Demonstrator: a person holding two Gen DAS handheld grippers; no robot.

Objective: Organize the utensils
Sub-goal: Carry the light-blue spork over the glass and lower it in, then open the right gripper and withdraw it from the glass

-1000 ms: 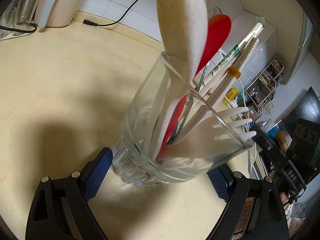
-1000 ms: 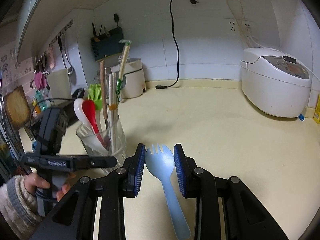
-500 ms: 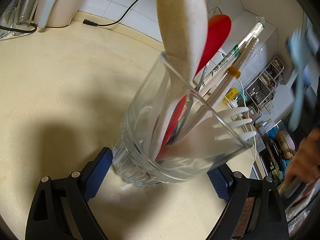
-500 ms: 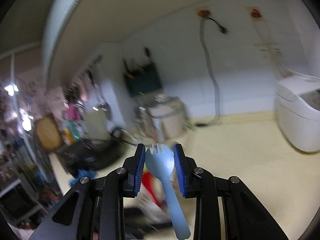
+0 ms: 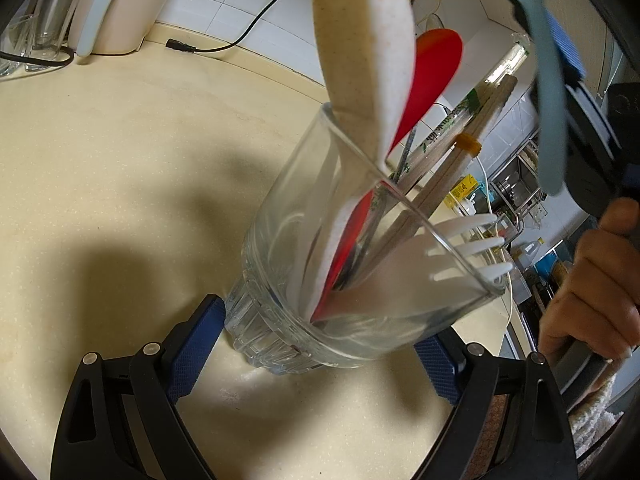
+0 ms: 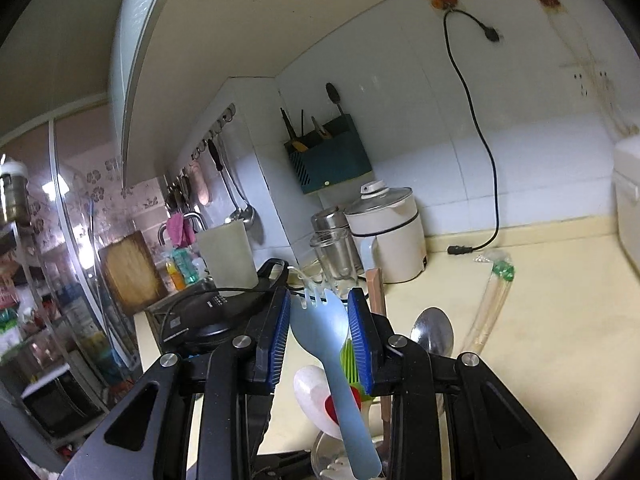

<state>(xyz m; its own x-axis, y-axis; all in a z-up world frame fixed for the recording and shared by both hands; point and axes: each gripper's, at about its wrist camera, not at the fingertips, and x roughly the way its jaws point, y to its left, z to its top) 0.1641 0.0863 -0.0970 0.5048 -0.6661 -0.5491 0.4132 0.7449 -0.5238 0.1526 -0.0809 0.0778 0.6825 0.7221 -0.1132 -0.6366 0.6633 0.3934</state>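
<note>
A clear glass stands on the cream counter between the pads of my left gripper, which grips its base. It holds a beige spoon, a red spoon, wrapped chopsticks and a white fork. My right gripper is shut on the head of a light blue spork, handle hanging down over the glass. In the left wrist view the blue spork hangs above the glass rim at upper right.
A white kettle and a glass jar stand by the tiled wall, with a black power cord. A rice cooker is at the right edge. An induction hob is on the left.
My right gripper lifted the blue spork off the counter, swung left and now holds it above the glass. The left gripper and glass have not moved.
</note>
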